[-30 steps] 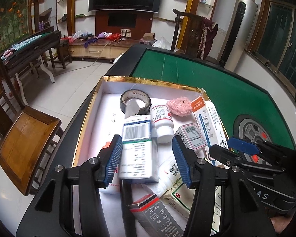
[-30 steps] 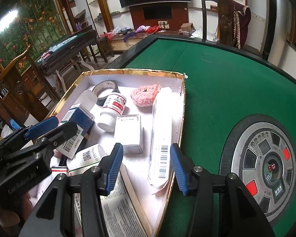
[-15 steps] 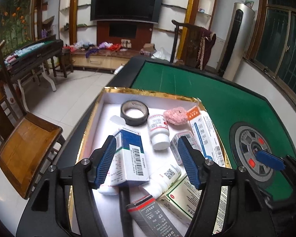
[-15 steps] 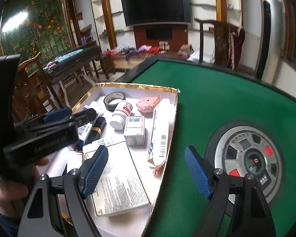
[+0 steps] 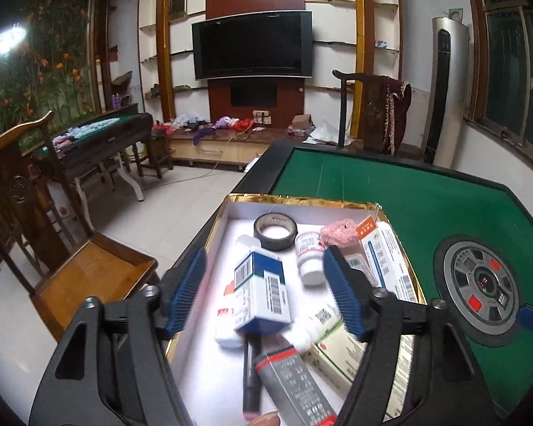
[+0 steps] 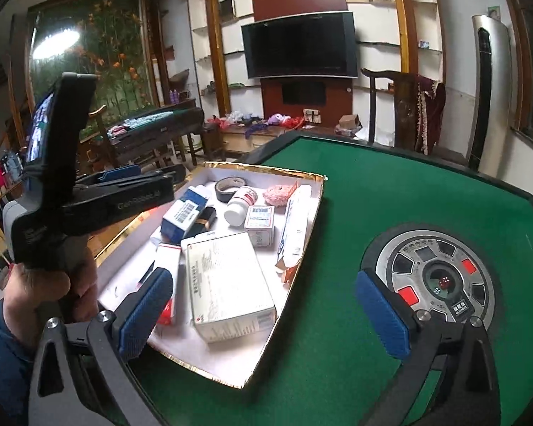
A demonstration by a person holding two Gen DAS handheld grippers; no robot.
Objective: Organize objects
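Left wrist view shows the left claw (image 5: 264,293) spread wide and empty above the gold-rimmed box (image 5: 295,200), with the blue-and-white carton (image 5: 263,293) lying loose between its pads on top of other items. Risk: the carton rests tilted on a white bottle (image 5: 227,323), so a one-sided pad contact can roll it toward the tape roll (image 5: 275,231) at 12 o'clock. Right claw (image 6: 264,314) is also spread and empty, over the large white box (image 6: 227,284) and the green tabletop (image 6: 408,191); descending there can clip the box wall.
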